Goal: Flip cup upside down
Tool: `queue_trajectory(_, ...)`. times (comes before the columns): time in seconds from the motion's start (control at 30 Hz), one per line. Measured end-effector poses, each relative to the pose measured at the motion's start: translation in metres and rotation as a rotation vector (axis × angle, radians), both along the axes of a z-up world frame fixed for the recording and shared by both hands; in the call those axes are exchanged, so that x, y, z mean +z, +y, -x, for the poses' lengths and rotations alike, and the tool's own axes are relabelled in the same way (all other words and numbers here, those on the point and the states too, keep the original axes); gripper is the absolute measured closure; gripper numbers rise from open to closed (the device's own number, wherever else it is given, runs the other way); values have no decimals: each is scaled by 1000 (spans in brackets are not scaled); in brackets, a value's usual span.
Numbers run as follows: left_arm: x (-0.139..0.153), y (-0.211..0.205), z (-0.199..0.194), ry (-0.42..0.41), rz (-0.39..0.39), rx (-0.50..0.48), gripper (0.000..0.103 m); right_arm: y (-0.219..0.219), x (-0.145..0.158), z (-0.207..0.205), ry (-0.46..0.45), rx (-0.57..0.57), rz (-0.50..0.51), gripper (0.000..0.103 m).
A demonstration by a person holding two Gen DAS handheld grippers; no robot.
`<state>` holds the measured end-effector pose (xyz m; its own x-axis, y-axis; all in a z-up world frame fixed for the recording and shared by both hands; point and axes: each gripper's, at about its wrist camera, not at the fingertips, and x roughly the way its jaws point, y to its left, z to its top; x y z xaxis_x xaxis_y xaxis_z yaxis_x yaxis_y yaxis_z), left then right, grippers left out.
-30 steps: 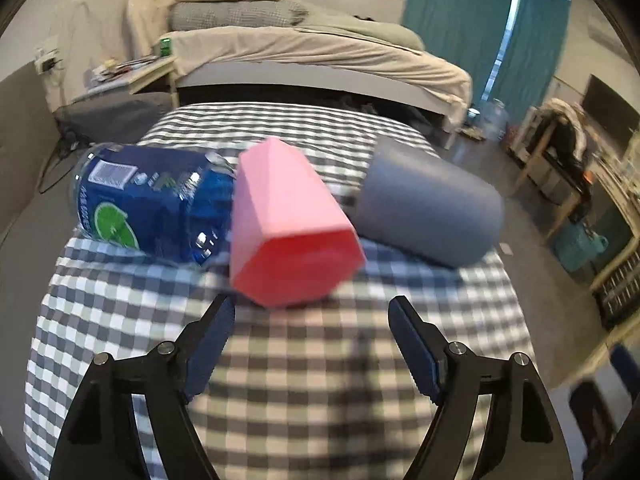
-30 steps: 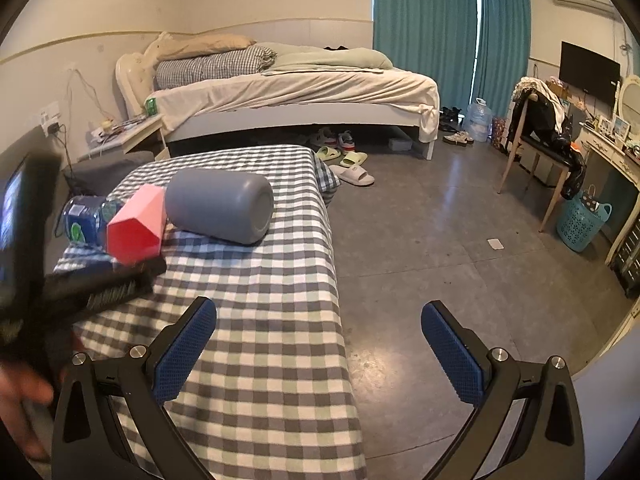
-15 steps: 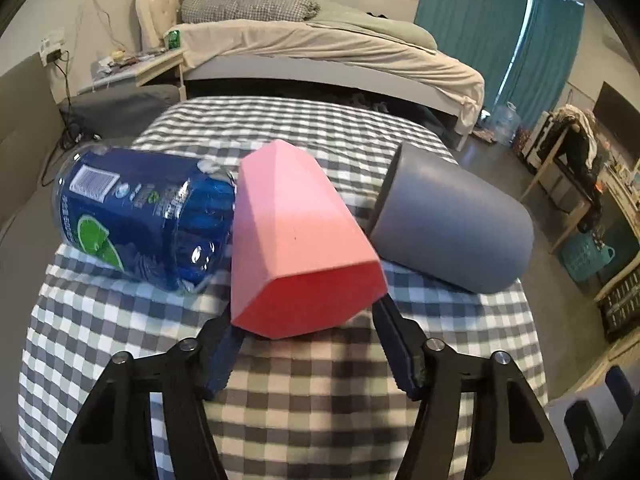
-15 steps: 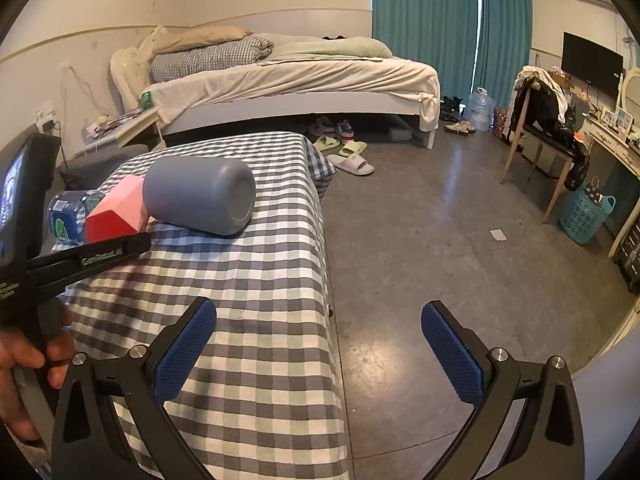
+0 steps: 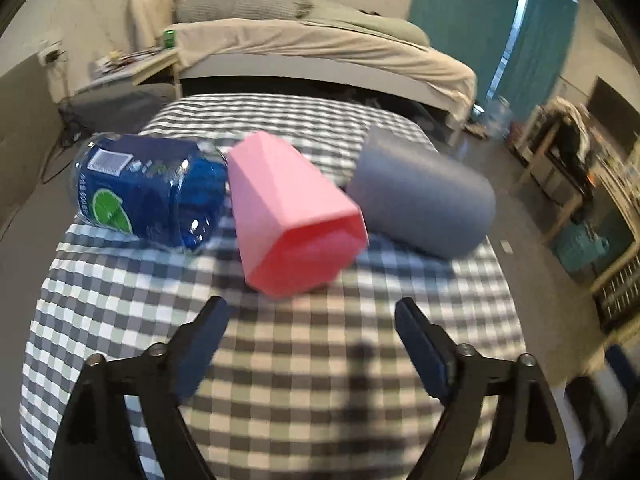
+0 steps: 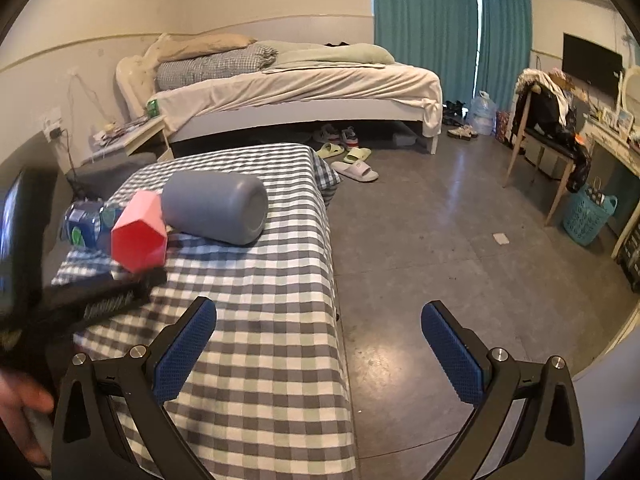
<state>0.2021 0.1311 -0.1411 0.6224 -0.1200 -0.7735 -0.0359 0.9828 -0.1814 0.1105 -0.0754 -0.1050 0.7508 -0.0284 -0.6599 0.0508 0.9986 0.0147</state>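
Cup: pink faceted cup [image 5: 296,216] lay on its side just ahead of the left gripper [image 5: 310,344], base end facing it, wedged between a blue bottle [image 5: 148,190] to its left and a grey cylinder [image 5: 420,192] to its right.
Change: half a second earlier the spread jaws flanked the cup; they had since backed off, empty and wide.
Meaning: apparently no grasp made; the flip remained undone.
Right gripper: right gripper [image 6: 320,344] was spread, empty, and hung over the table's edge.
Surface: checked tablecloth [image 5: 312,380].
Room: bed [image 6: 304,88], teal curtains [image 6: 448,28], chair [image 6: 548,128].
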Motion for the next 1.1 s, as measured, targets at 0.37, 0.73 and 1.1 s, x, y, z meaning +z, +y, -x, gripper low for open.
queue_trajectory(0.37,-4,4,-40,-11,-35,93,27,-14,-12,-11,24,-41,-9,0)
queue_trajectory(0.73,-3,5,13,31,2,-59,33,-11,-9,-18,24,-32,-6,0)
queue_trajectory(1.1,12,0,88,56,-16,-230,12,2,32,10,11,-8,9,0)
